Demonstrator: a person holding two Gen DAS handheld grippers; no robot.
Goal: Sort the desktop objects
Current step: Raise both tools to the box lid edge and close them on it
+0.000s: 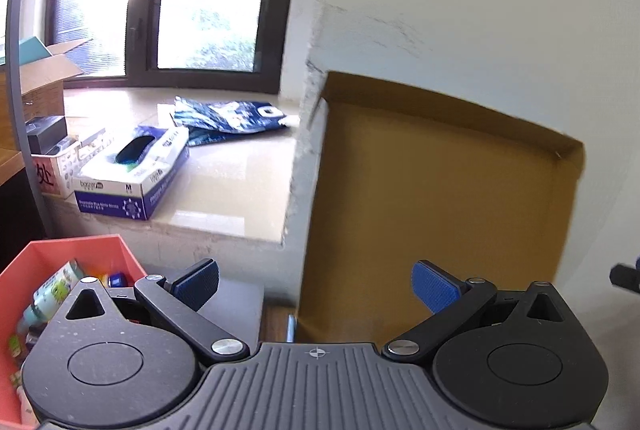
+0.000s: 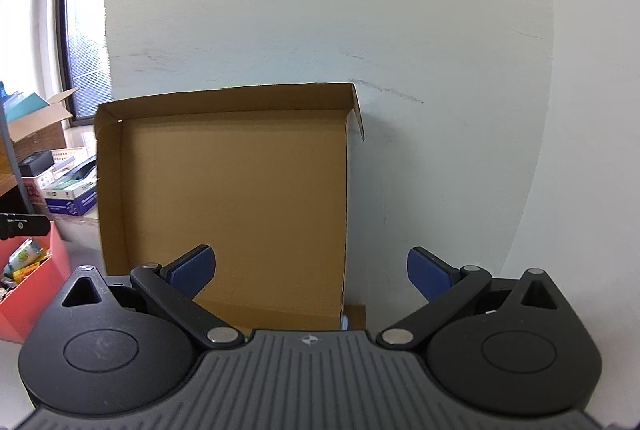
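Facing a raised cardboard lid (image 2: 232, 198), the right gripper (image 2: 311, 276) hangs w/ jaws spread wide, nothing between its ribbed blue pads (image 2: 192, 272). The lid, plain brown corrugated board w/ folded side flaps, stands upright against a scuffed white wall (image 2: 360, 10). The left gripper (image 1: 316, 286) is likewise wide apart and empty, its textured blue pads (image 1: 434, 286) framing the same lid's left edge (image 1: 432, 190). At lower left sits a coral-red plastic bin (image 1: 100, 250), square-walled, holding the desktop objects (image 1: 52, 294): a green-labelled bottle and small packets, though blur makes most hard to name. Behind it, on a glossy pale stone windowsill (image 1: 224, 186), lie a blue-and-white glove box (image 1: 132, 178) marked M, oval slot on top, and a crinkled blue plastic bag (image 1: 236, 118). A white perforated basket (image 1: 66, 158) stands just beside the glove box.
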